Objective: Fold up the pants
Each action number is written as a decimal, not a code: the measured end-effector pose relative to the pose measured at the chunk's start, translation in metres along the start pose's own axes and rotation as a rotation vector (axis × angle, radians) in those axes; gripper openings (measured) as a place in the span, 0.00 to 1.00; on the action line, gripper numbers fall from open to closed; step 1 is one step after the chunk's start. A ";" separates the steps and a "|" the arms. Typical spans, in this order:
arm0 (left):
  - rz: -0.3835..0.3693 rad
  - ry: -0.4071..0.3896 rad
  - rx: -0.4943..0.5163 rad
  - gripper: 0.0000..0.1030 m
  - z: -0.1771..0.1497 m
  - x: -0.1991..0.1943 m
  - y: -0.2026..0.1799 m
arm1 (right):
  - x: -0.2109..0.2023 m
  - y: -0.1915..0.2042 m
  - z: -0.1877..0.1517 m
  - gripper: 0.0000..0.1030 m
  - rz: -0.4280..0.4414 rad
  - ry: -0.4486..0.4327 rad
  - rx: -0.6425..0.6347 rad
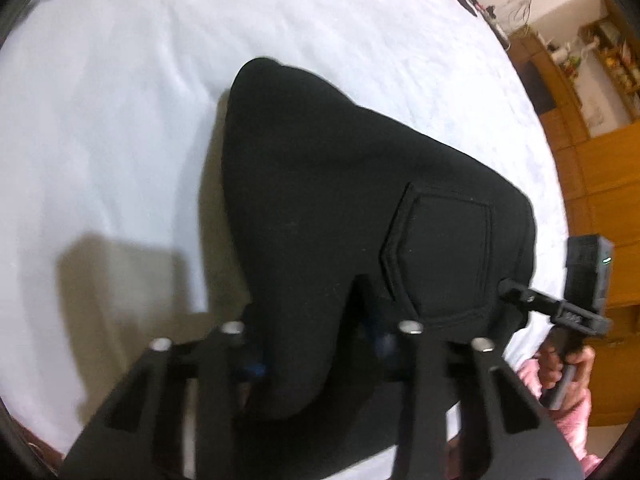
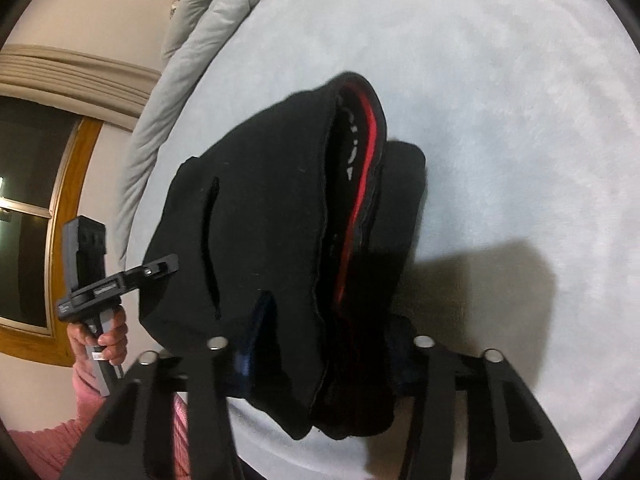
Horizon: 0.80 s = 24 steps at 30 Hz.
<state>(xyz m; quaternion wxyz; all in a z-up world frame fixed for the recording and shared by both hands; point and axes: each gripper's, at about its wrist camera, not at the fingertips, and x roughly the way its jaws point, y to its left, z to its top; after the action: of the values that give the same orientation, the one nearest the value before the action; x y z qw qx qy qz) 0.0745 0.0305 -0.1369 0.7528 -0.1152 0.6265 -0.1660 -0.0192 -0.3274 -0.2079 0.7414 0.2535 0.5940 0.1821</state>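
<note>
Left gripper [image 1: 320, 344] is clamped on the black pants [image 1: 340, 184], and the right gripper [image 2: 320, 344] has its own bite too. Both hold the folded bundle up over the white bed sheet [image 1: 120, 100], back pocket [image 1: 440, 248] facing the left camera, red waistband lining [image 2: 362, 184] showing on the right.

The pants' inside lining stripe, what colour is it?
Red, on the black pants; the stripe shows best in the right wrist view.
</note>
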 end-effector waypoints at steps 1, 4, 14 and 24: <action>0.018 -0.008 0.014 0.22 0.000 -0.001 -0.005 | -0.002 0.004 0.000 0.39 -0.011 -0.004 -0.014; 0.069 -0.032 0.045 0.20 0.000 -0.005 -0.016 | -0.009 0.026 0.001 0.35 -0.085 -0.010 -0.077; 0.049 -0.130 0.091 0.19 0.032 -0.030 -0.041 | -0.033 0.045 0.035 0.34 -0.135 -0.067 -0.136; 0.035 -0.193 0.102 0.19 0.098 -0.026 -0.058 | -0.047 0.041 0.117 0.34 -0.176 -0.146 -0.155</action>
<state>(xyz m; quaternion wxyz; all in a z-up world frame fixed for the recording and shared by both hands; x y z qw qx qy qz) 0.1602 -0.0159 -0.0732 0.8171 -0.0812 0.5439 -0.1728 0.0853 -0.3397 -0.1275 0.8132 0.1550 0.5426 0.1425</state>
